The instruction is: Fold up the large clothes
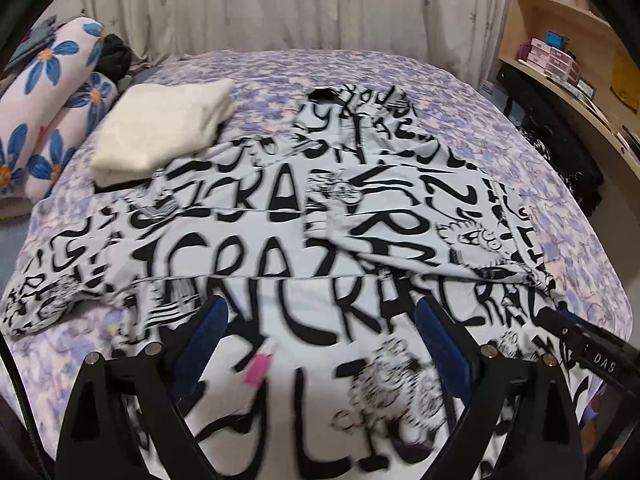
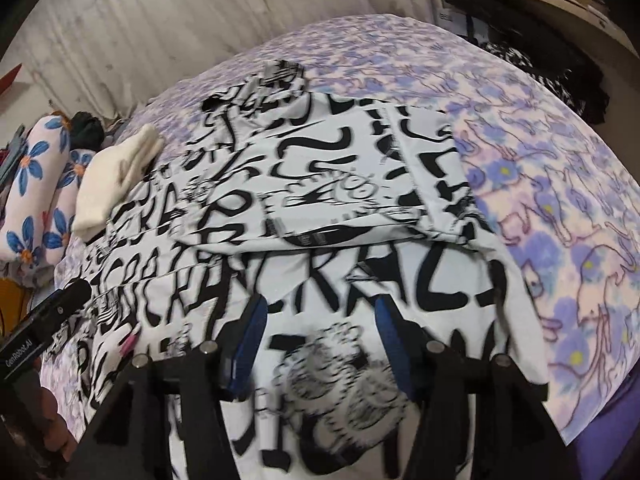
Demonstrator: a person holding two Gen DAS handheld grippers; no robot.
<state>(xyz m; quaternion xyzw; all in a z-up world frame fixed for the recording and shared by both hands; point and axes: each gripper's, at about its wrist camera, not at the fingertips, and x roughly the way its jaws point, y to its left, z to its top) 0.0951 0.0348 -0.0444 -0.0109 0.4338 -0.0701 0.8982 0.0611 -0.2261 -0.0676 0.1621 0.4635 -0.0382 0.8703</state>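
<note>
Shirt (image 1: 304,216) spread on bed (image 1: 560,208), sleeves toward left and right edges, collar at far edge. Left claw (image 1: 320,320) and right claw (image 2: 320,320) both released, empty, over near hem. Right sleeve folded in; left sleeve spread, nearer left claw.

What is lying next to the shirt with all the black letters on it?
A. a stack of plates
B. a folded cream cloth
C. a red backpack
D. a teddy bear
B: a folded cream cloth lies on the bed, touching the lettered shirt's far left edge.
</note>
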